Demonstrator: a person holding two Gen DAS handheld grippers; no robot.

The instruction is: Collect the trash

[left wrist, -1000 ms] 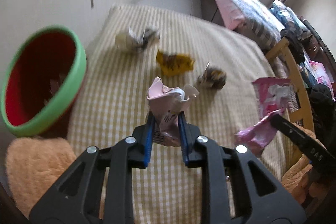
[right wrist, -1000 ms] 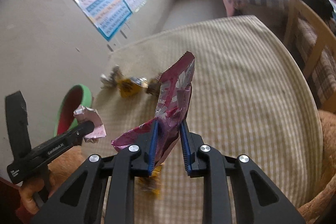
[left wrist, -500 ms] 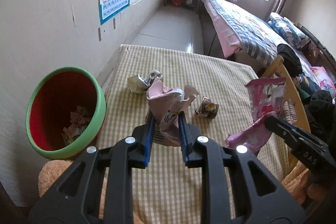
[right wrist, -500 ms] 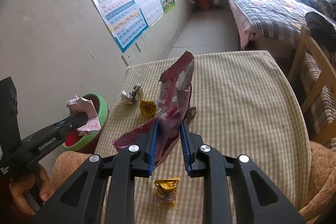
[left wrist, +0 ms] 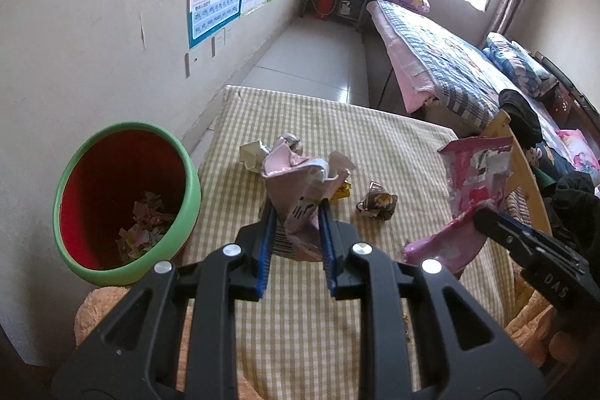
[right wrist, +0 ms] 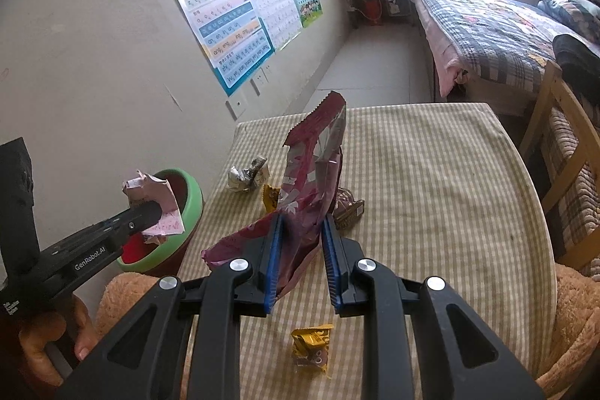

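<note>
My left gripper is clamped on a crumpled pale pink wrapper, held above the checked table. My right gripper is clamped on a maroon snack bag that stands upright. At nine o'clock in the left view the green-rimmed bin stands beside the table's left edge. Loose wrappers lie mid-table; a yellow one lies near me. The table's right half offers open room.
</note>
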